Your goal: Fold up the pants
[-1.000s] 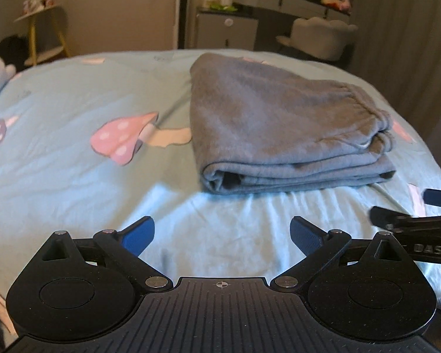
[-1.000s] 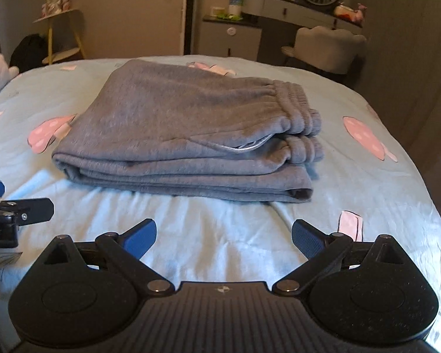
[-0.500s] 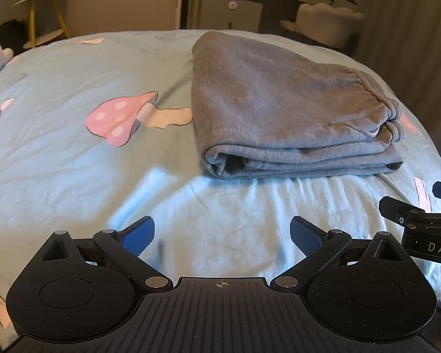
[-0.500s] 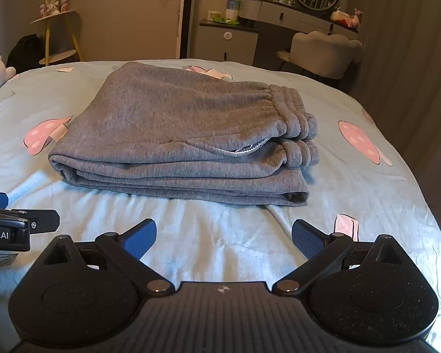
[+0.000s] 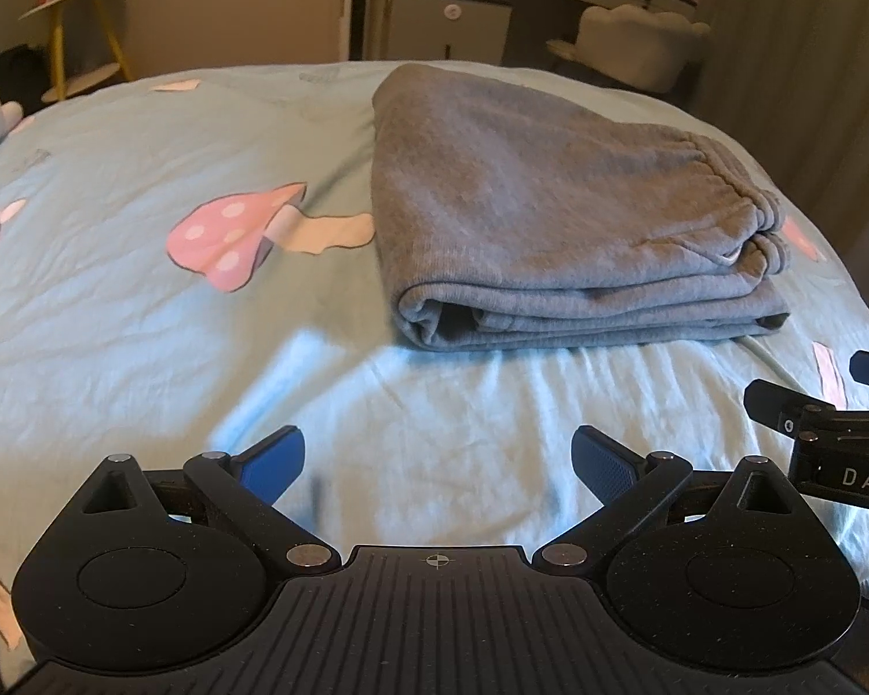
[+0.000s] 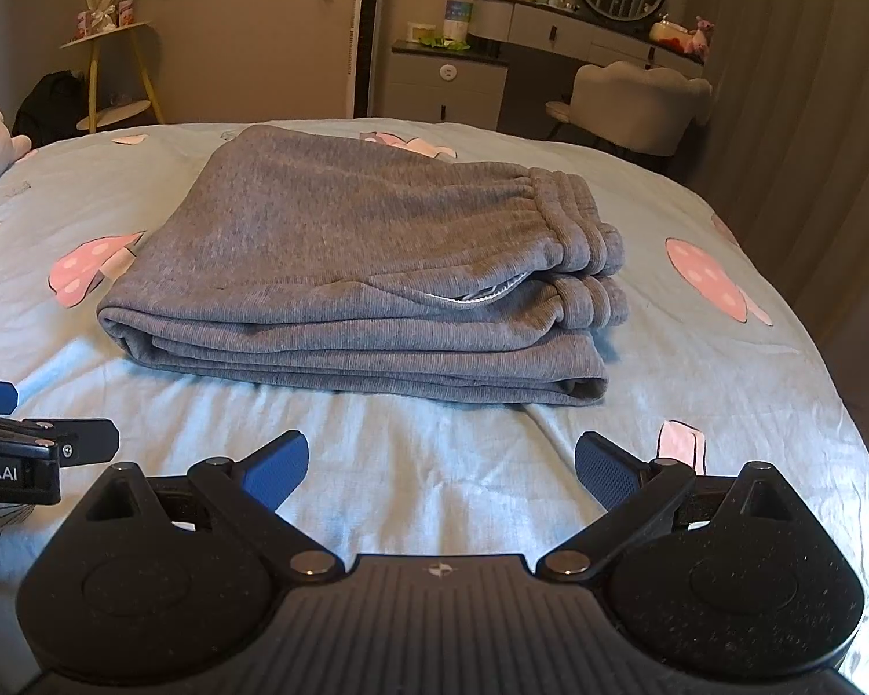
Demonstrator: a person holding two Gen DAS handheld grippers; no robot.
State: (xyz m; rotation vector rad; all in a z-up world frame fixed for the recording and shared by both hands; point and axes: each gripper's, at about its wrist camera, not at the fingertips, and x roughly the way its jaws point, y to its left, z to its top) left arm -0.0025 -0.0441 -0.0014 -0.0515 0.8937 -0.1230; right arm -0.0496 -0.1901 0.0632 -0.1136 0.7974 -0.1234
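pants [image 6: 353, 266]: grey, folded into a stacked bundle, centre of frame on the bed [image 6: 724, 405]
long axis: left to right, waistband at right
left tongs [image 5: 437, 466]: spread wide, empty
right tongs [image 6: 441, 472]: spread wide, empty
nearer: bundle ahead of both, centred on the right

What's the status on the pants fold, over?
Left gripper open, empty. Right gripper open, empty. Grey fleece pants folded in a stack on the light blue mushroom-print bedsheet. Nothing in the way.
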